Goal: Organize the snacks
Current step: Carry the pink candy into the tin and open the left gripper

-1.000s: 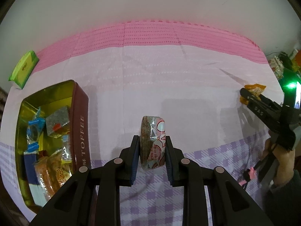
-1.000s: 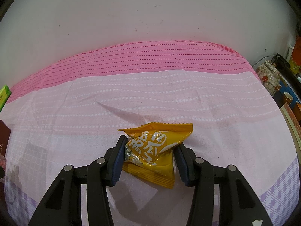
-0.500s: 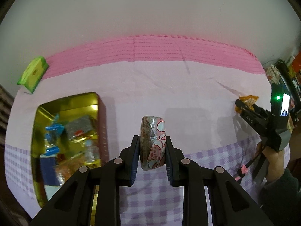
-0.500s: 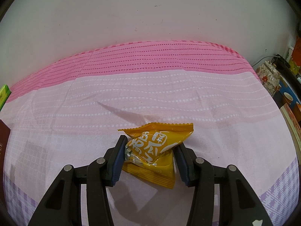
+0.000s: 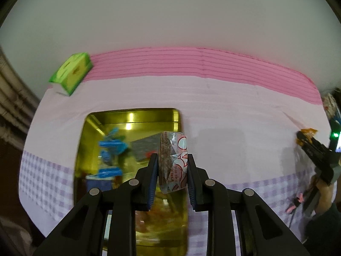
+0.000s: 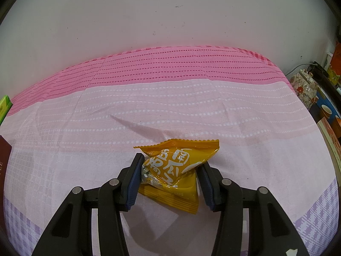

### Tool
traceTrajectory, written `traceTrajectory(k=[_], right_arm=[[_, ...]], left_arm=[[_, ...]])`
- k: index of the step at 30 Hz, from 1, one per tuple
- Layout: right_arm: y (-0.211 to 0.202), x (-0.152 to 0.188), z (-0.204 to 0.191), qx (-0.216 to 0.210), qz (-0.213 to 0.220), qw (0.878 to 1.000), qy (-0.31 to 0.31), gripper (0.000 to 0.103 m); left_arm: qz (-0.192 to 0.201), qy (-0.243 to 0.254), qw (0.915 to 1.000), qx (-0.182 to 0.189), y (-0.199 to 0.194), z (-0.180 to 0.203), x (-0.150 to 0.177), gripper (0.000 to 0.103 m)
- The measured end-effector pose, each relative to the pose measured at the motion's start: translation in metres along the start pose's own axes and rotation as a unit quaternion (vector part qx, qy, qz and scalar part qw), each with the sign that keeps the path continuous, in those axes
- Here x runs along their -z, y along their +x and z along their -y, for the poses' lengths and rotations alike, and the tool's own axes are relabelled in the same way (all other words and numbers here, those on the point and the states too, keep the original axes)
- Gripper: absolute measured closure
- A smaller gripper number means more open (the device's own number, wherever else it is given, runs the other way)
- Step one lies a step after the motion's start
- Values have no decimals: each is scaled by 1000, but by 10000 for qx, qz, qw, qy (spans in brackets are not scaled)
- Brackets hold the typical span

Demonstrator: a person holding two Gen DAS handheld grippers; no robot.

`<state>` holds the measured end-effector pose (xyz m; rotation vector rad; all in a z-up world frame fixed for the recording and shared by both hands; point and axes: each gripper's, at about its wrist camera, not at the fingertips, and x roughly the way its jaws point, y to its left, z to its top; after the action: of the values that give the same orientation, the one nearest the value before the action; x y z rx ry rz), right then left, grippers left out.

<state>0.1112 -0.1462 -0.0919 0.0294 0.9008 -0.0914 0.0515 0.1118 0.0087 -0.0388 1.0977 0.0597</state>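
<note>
Your left tongs [image 5: 172,171] clamp a crinkly wrapped cake [image 5: 173,162], poised above the gold tin [image 5: 136,114]: light, soft, don't crush. Your right tongs [image 6: 169,176] pinch an orange packet [image 6: 177,168] on the cloth [image 6: 170,111]; slippery film, hold mid-body.

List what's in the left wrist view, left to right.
Green box → gold tin → wrapped snack in the left gripper → orange packet in the right gripper.
</note>
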Motion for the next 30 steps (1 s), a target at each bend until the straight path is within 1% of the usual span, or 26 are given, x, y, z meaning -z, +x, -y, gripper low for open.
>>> traceTrajectory(k=[2,5,12,16,20,24,30], right_arm=[[0,0,-1,2,0,10000,0,57],[0,-1,0,12,-3,10000,-10,57],[1,-1,0,16,-6,10000,-16,57],[1,-1,-1,18,-6,10000,-18,56],[1,-1,0,19,-6,10000,-20,56],[1,-1,-1,21,-6,10000,-21,56],[1,-1,0,29,-7,10000,-20,56]], left_arm=[[-4,-49,9999,-102,2,-7,-1,77],[-72,-134,9998,-163,8,-21,-2,77],[-253,-277,9991,-212,25,-44,-4,77],[-409,-285,9986,-155,38,-48,-2,77],[-532,-208,9981,-216,52,-47,2,77],[-646,-241,9974,-219,62,-47,6,77],[-727,-171,9968,-290,69,-44,11,77]])
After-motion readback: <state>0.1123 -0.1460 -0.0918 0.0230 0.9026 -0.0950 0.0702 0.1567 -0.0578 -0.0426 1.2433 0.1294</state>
